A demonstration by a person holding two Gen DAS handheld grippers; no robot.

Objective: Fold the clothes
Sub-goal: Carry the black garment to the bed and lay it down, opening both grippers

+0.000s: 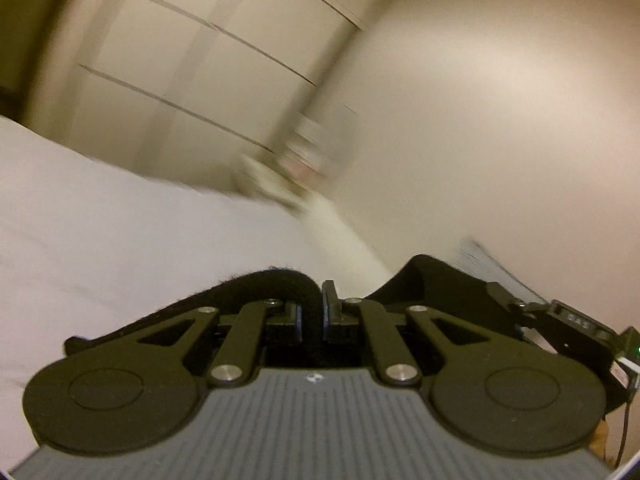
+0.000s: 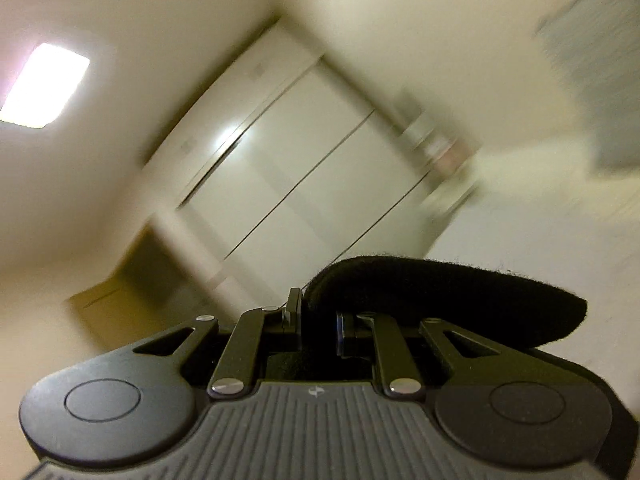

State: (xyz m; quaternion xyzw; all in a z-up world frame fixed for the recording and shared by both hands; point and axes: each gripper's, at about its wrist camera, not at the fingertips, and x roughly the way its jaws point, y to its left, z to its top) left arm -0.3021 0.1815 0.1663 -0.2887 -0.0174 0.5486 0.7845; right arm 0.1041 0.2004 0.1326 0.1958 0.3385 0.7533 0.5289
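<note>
A black garment is pinched between the jaws of my left gripper; its thick folded edge loops out to the left and more of it drapes to the right. In the right wrist view my right gripper is shut on the same black garment, which bulges out to the right of the fingers. Both grippers are lifted and tilted, and their views are blurred. The right gripper's body shows at the right edge of the left wrist view, close beside the cloth.
A white bed surface lies below left in the left wrist view. A pale wardrobe with sliding doors and plain walls fill the background. A ceiling light glows at upper left in the right wrist view.
</note>
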